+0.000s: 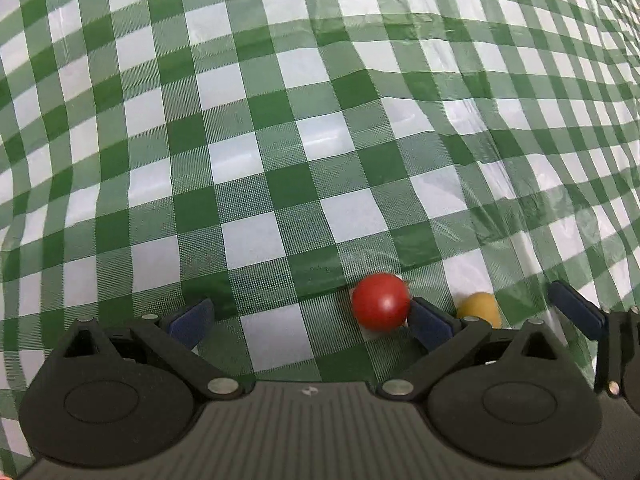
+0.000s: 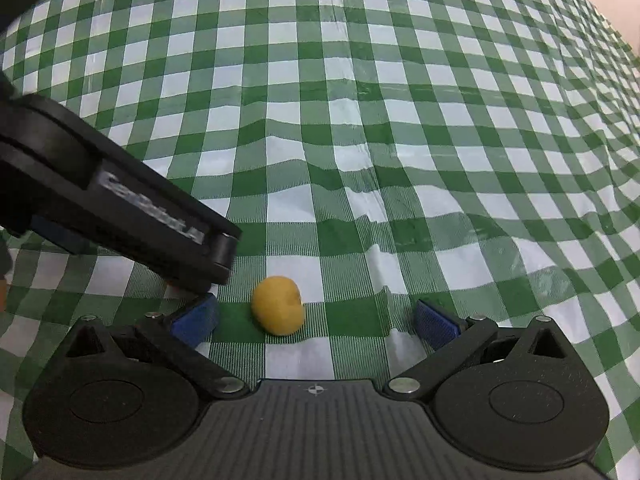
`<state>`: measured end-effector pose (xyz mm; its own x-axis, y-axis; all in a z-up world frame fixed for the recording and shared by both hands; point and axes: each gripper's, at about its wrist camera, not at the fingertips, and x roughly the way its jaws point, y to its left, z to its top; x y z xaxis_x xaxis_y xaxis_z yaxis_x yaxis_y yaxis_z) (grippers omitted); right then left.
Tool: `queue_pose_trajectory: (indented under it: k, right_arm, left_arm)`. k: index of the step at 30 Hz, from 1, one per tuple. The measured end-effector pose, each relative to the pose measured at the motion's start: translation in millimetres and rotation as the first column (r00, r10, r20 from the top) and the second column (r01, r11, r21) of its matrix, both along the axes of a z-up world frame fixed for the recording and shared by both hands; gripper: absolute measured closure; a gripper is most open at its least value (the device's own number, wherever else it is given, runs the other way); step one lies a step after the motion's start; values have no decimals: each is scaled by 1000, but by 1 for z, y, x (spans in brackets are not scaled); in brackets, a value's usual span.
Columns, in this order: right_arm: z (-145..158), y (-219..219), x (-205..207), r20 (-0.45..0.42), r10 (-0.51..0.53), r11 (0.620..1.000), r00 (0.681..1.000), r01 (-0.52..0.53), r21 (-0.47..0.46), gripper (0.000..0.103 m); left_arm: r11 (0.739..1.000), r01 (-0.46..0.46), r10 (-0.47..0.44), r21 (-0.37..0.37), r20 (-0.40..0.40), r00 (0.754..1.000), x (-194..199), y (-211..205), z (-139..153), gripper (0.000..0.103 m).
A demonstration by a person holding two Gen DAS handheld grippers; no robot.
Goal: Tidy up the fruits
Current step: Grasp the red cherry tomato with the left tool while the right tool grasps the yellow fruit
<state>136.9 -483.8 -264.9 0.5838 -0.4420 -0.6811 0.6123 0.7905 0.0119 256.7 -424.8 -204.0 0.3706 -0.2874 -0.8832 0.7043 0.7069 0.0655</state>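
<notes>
red round fruit (image 1: 381,301), smooth and glossy, is sitting on the green-and-white checked cloth (image 1: 280,128), touching the inner face of the left gripper's right-hand blue pad (image 1: 430,322). yellow fruit (image 2: 277,311), matte, slightly lumpy oval with a shallow dent on its right side, is lying on the cloth between the right gripper's two blue pads, nearer the left-hand one, touching neither. yellow one is lying just right of the red one, apart.

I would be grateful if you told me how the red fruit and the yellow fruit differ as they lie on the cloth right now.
The red fruit is glossy and evenly round; the yellow fruit is matte, with a dent on one side. The red fruit lies against the right finger of the open left gripper; the yellow fruit lies between the fingers of the open right gripper, left of centre, touching neither. Both rest on the green checked tablecloth, ungrasped.
</notes>
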Motion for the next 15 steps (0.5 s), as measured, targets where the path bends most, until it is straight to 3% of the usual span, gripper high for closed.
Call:
queue_pose_trajectory:
  k: [5,7,8,9,10,11,13,15]
  right_arm:
    - [0,12,8,-5,54,998,999,-54,-45,2]
    - [1,15,8,4,87,996,996,-87,-39,13]
    - [1,17,8,17,104,994,994,-103,-28,35]
    - [1,18,8,35,119,993,992,-119,-4,66]
    - [2,17,7,46,119,993,992,-120,20,76]
    - [2,15,9,54,110,993,992,-112,37,76]
    - [2,12,8,66,74,996,995,-78,54,76]
    - [1,3,6,78,21,998,997,-26,61,76]
  left_arm:
    - [1000,-1,1,-28,3,1000,4,6,-1,0]
    - [999,-4,5,-52,5,1000,5,9,-1,6]
    - [997,-1,1,-71,4,1000,2,8,1,13]
    - [996,8,-7,-88,6,1000,1,8,4,41]
    - [995,27,-26,-98,20,999,0,8,7,78]
    - [994,40,-38,-98,15,999,0,8,10,78]
    - [991,29,-31,-129,-18,999,0,12,14,97]
    - [990,13,-17,-138,-28,999,1,21,20,99]
